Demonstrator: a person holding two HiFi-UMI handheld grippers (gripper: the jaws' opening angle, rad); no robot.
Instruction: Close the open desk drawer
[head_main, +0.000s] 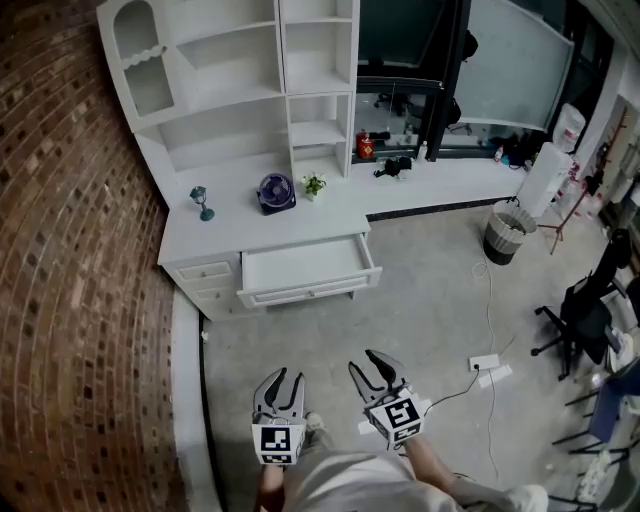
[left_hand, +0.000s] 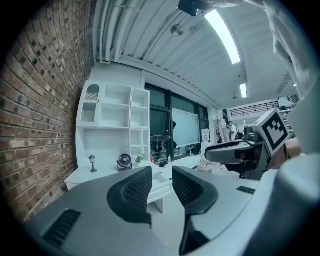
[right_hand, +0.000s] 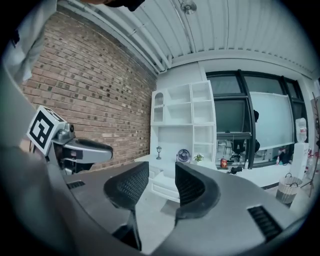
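Left tongs (head_main: 285, 378) & right tongs (head_main: 363, 362) both apart, empty. Open drawer (head_main: 305, 268) well ahead, front running L-R; right tongs look slightly nearer.
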